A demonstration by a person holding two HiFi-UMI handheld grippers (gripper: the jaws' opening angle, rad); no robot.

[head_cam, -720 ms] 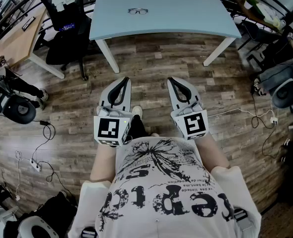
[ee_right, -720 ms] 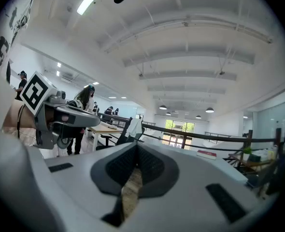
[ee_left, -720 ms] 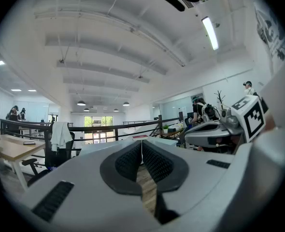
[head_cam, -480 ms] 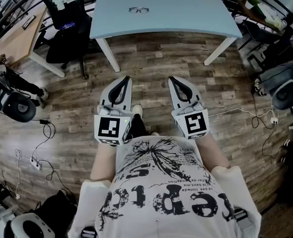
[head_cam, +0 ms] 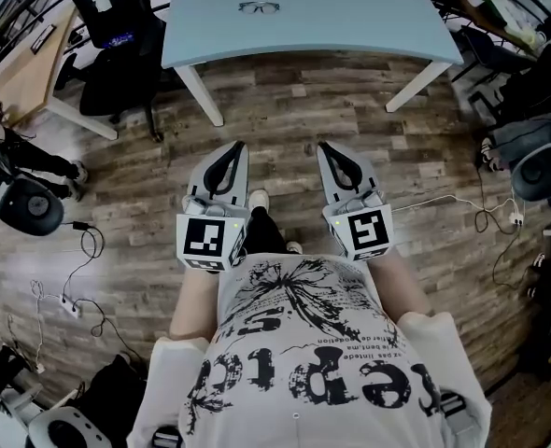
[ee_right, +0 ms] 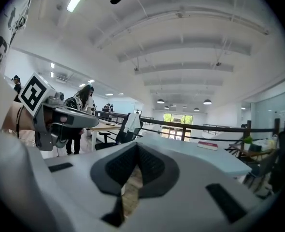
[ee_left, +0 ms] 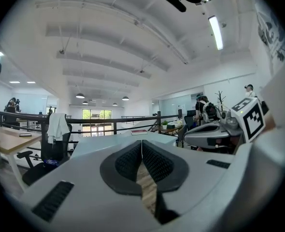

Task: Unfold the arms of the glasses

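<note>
A pair of dark-framed glasses (head_cam: 259, 7) lies on the pale blue table (head_cam: 350, 26) far ahead in the head view; whether its arms are folded is too small to tell. My left gripper (head_cam: 233, 147) and right gripper (head_cam: 323, 147) are held side by side over the wooden floor, well short of the table. Both are shut with nothing between the jaws. In the left gripper view the left gripper (ee_left: 141, 144) has its pads pressed together. The right gripper (ee_right: 136, 146) looks the same in its own view, tips meeting. The glasses do not show in either gripper view.
A black office chair (head_cam: 117, 54) stands left of the table beside a wooden desk (head_cam: 28, 68). A red book (ee_right: 209, 145) lies on the table's far right. Cables (head_cam: 70, 269) run over the floor at left and right. People stand in the background (ee_right: 82, 115).
The head view has shifted so the table and glasses sit slightly higher in the picture. Both grippers have stayed shut and in the same place.
</note>
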